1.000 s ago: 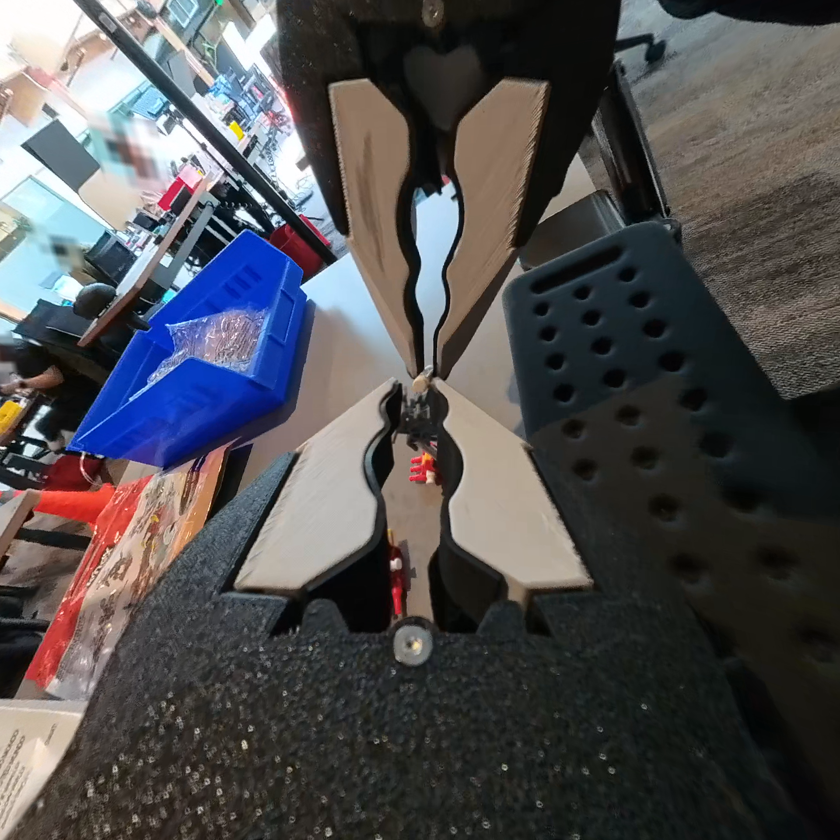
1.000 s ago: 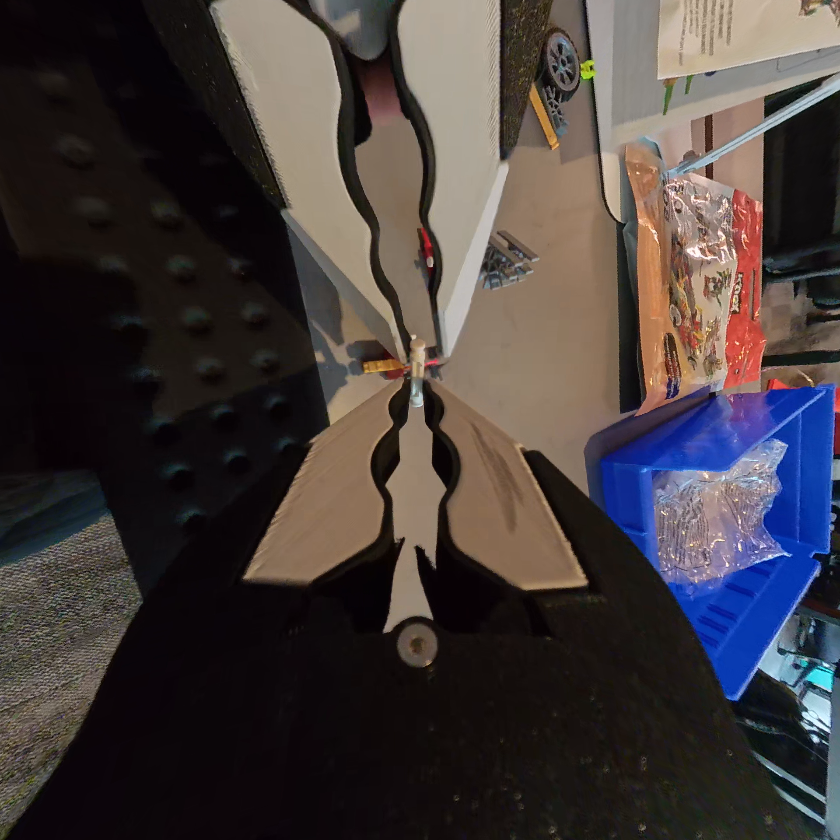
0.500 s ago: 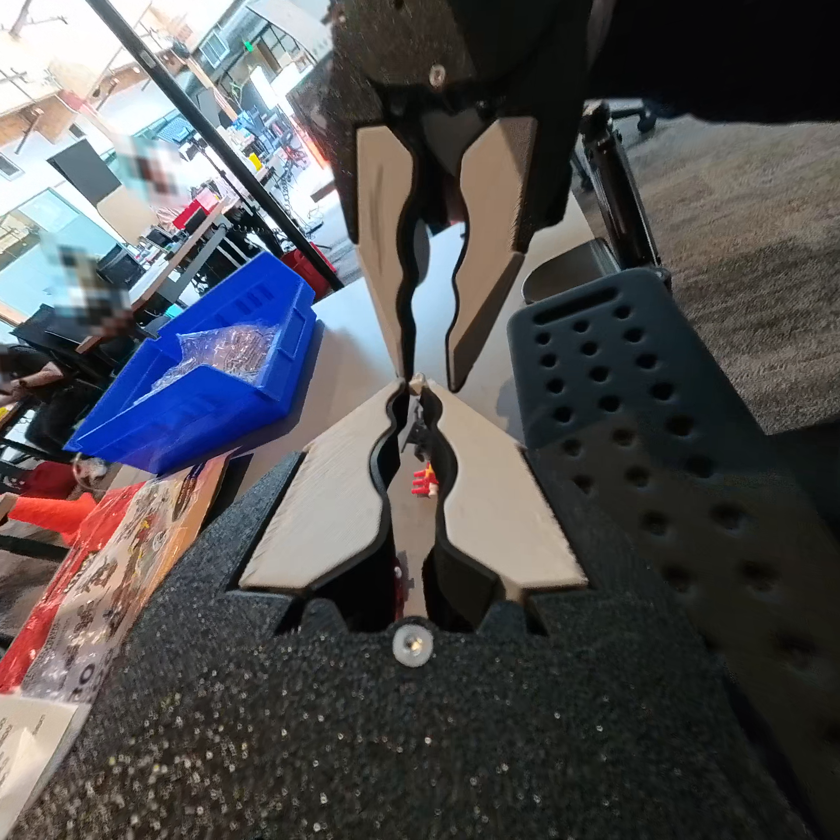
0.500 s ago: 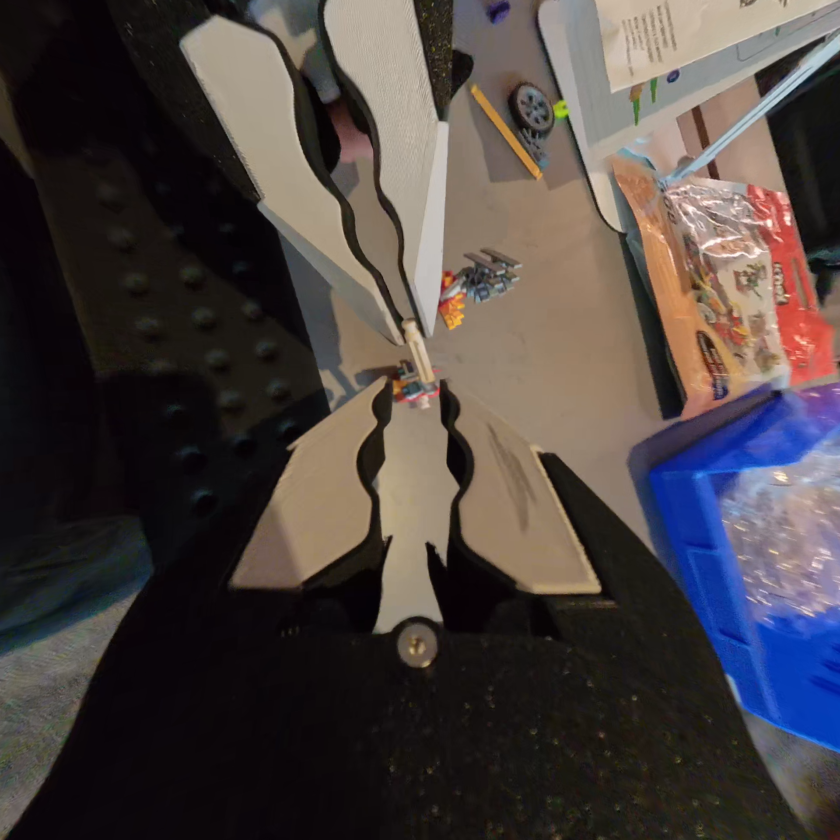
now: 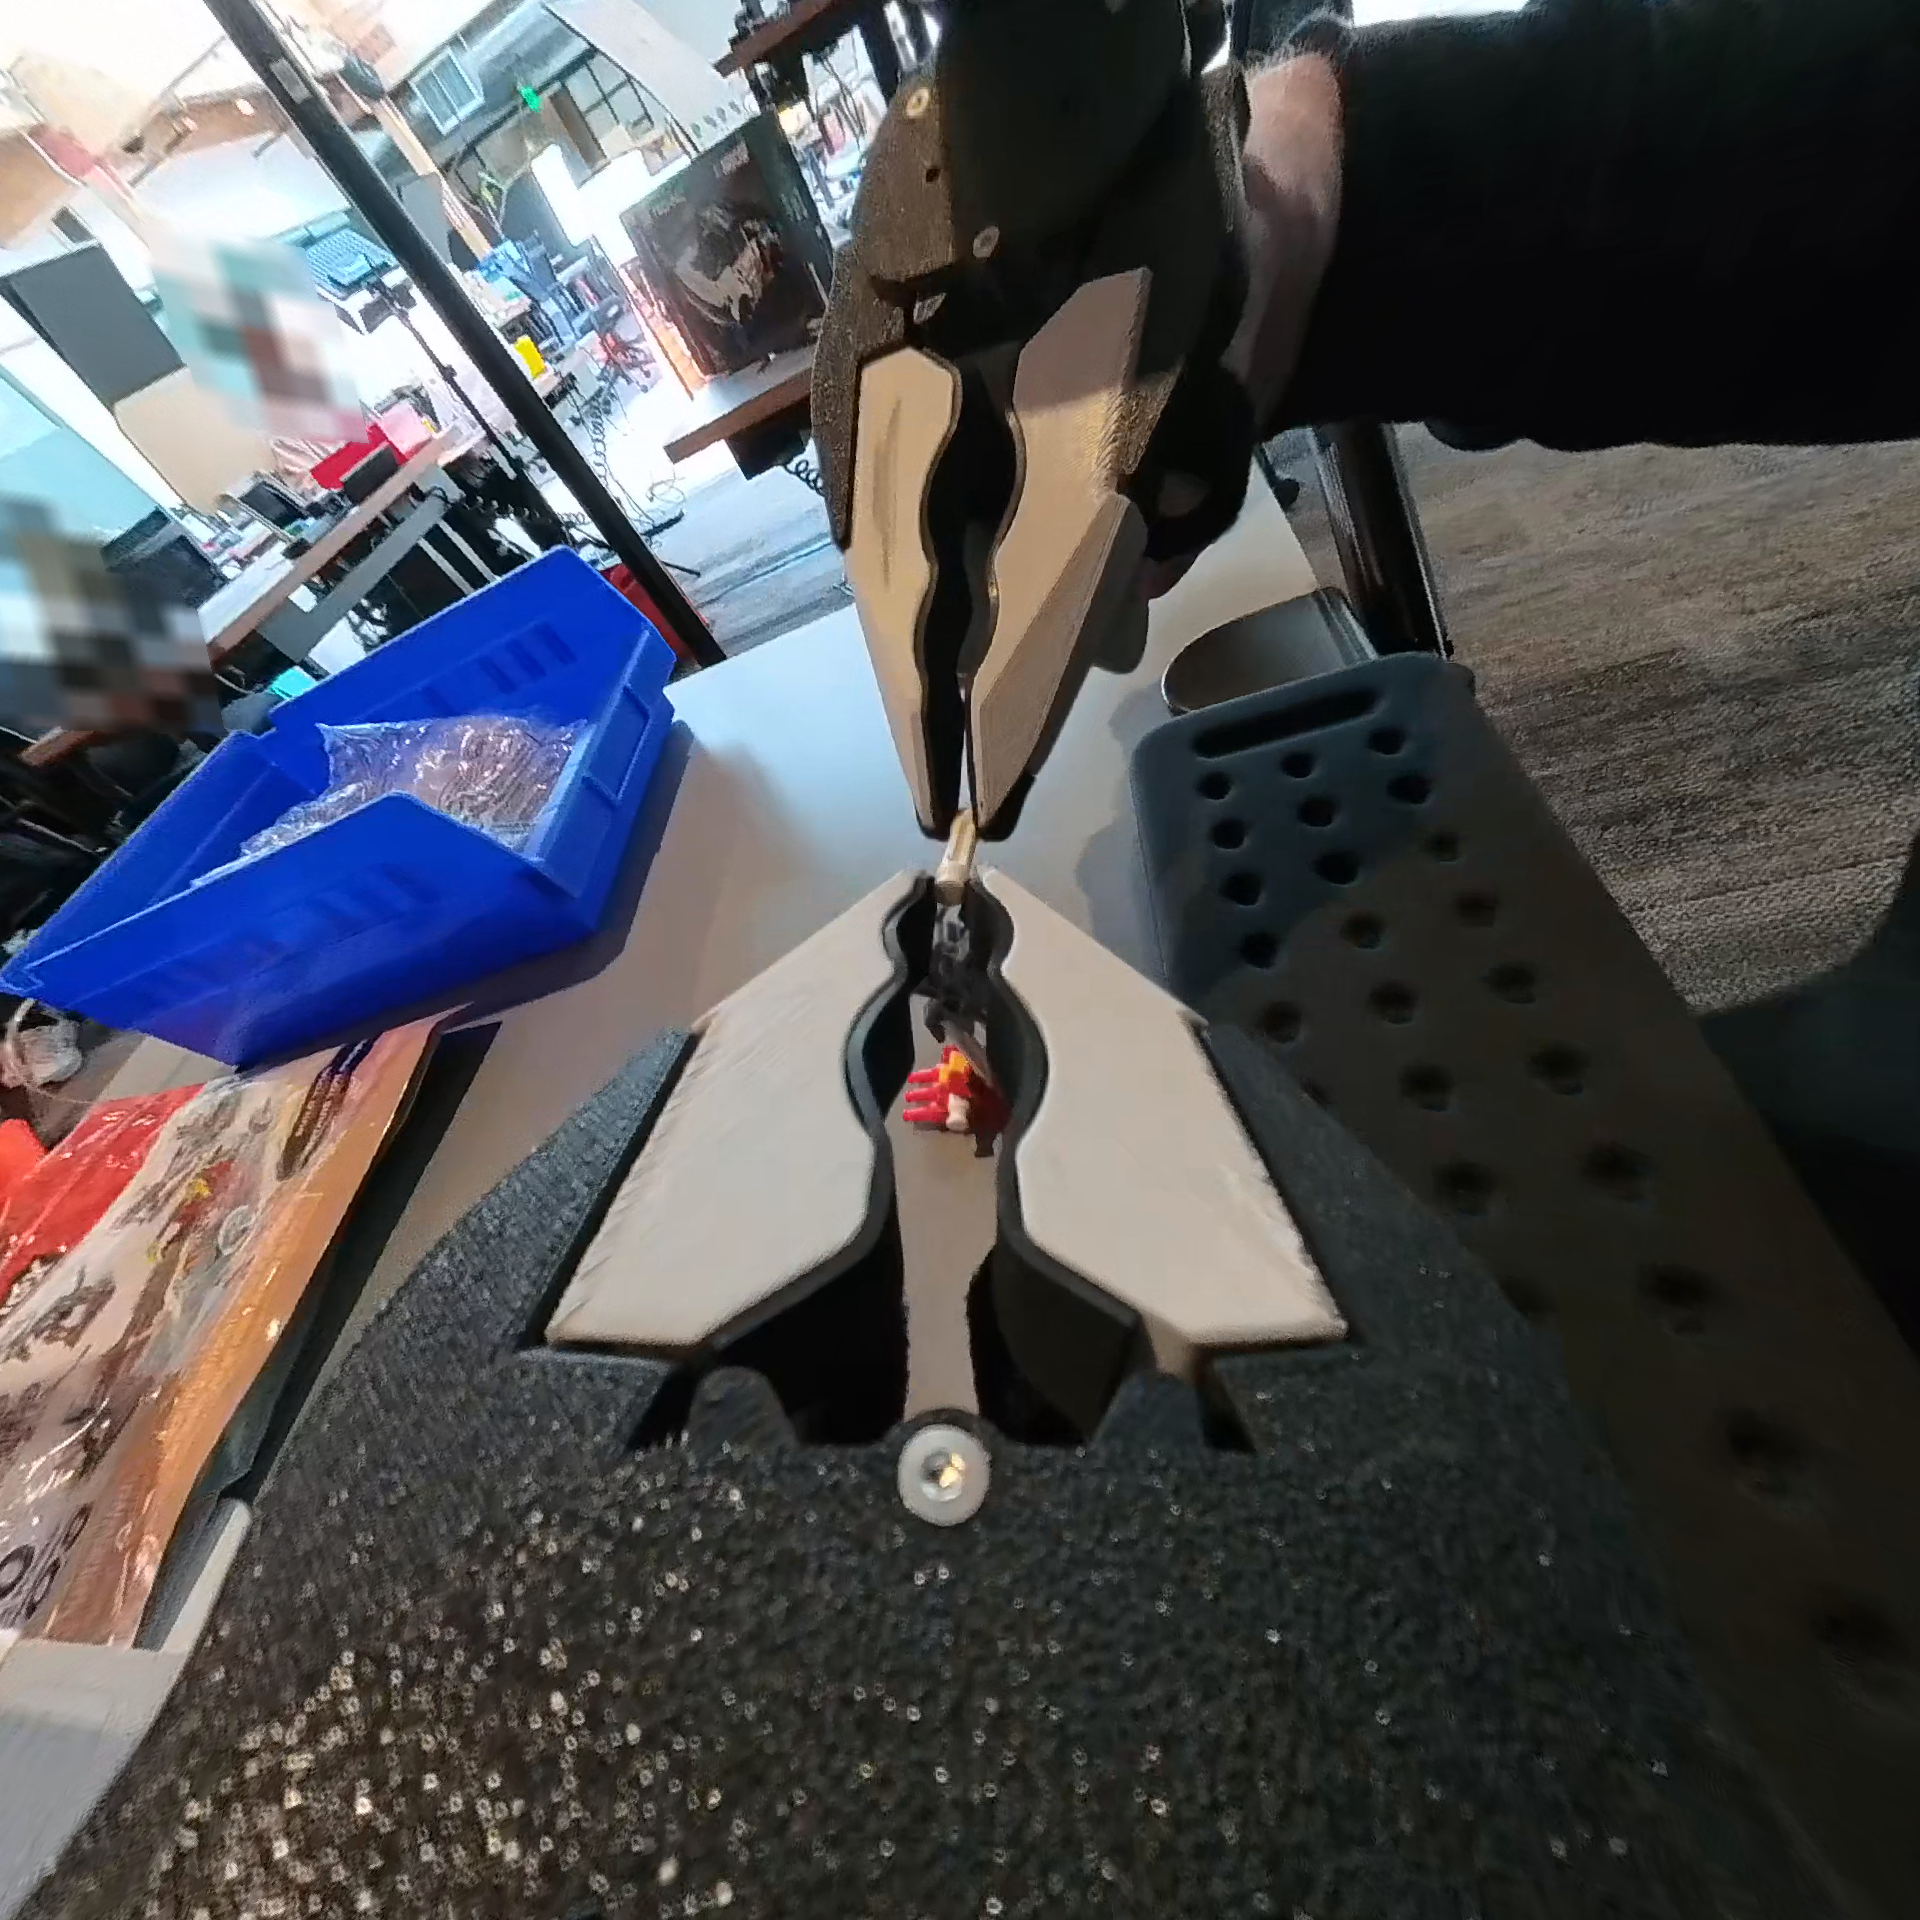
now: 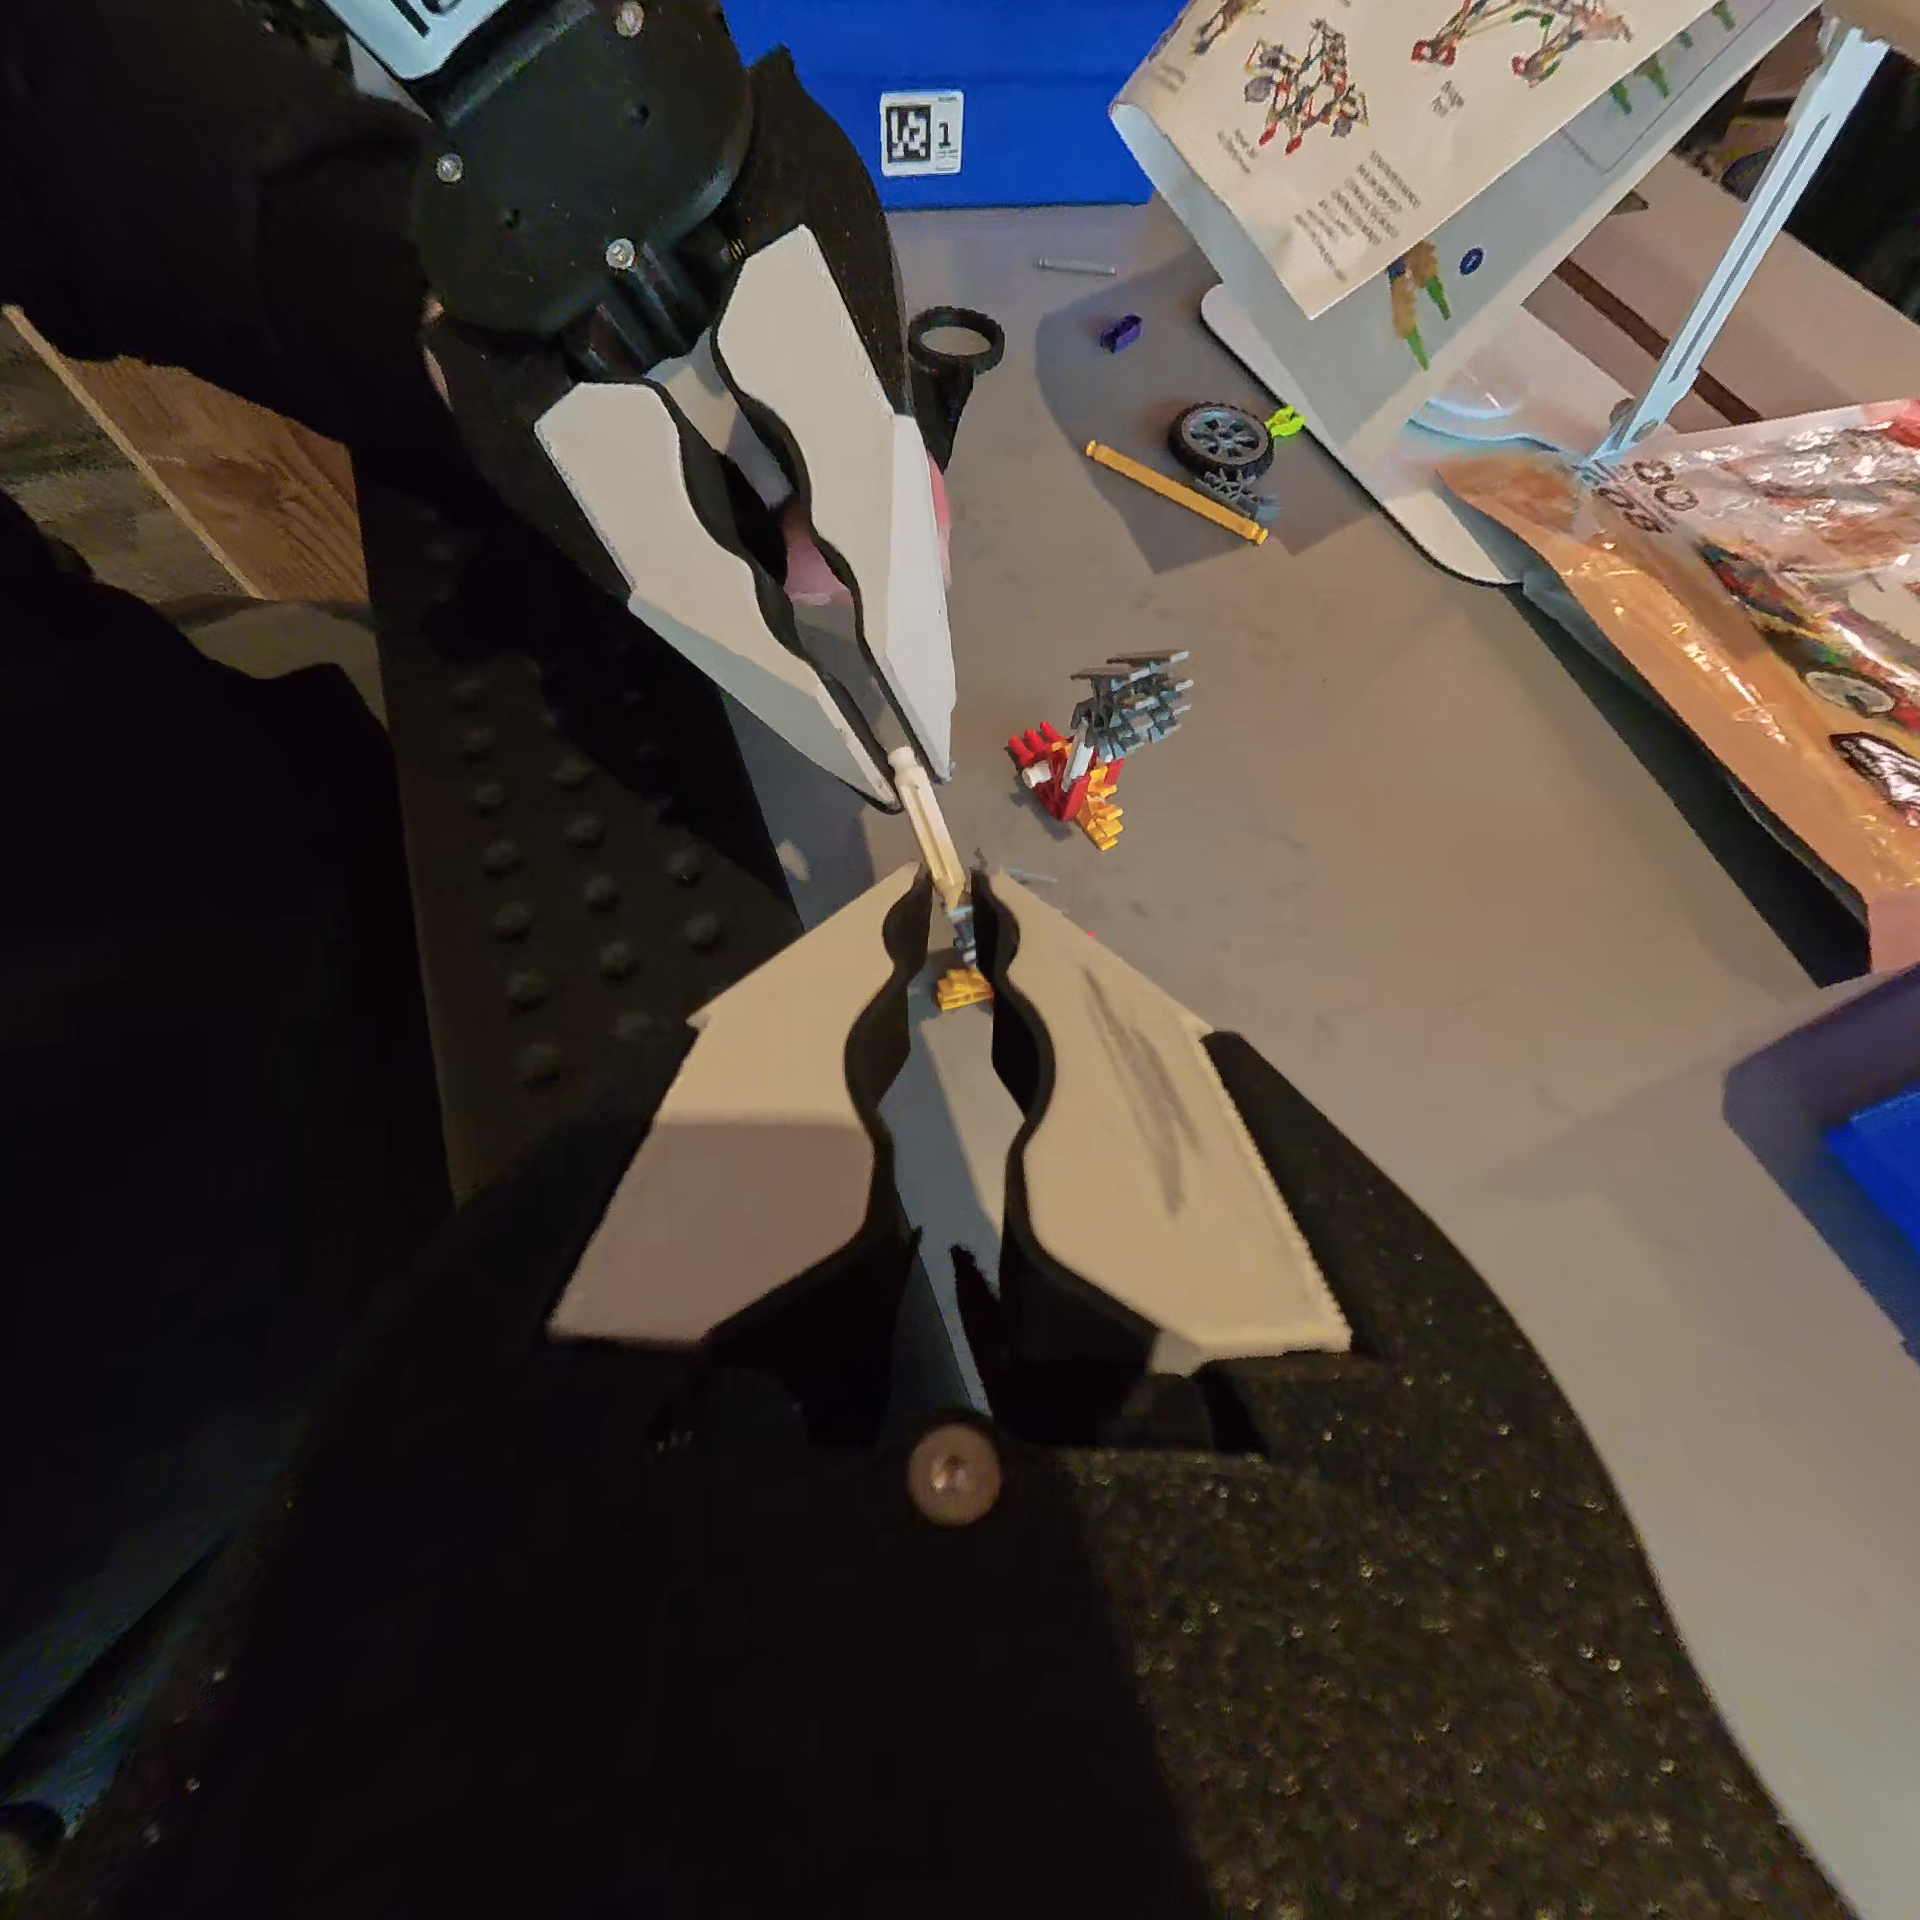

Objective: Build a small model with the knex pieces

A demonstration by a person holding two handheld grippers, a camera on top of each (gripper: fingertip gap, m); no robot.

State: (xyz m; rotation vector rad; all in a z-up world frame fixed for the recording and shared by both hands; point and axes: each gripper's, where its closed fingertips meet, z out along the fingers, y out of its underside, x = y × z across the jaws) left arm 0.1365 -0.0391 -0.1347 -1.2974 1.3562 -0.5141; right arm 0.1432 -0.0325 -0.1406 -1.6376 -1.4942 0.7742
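Both tongs are pinched shut tip to tip above the tabletop (image 6: 1455, 1039), left tongs (image 6: 920, 779) on one end of a white rod (image 6: 930, 821), right tongs (image 6: 951, 894) on a small grey piece at its other end, just beside the red toy (image 6: 1070, 774); looks light, stiff, snappable, so grip the ends.

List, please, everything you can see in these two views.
table: one, grey
white rod: one, white, gripped at both ends
small assembly: one, red-yellow-grey, on table beyond rod
yellow rod: one, yellow, on table
wheel: one, grey, black tyre, beside yellow rod
purple piece: one, purple, farther back
black ring: one, black, far table
parts bag: one, orange-red, table edge
blue bin: one, blue, beside parts bag, clear bag inside
instruction sheet: one, white, propped up
left gripper: one, shut on white rod
right gripper: one, shut on rod's other end
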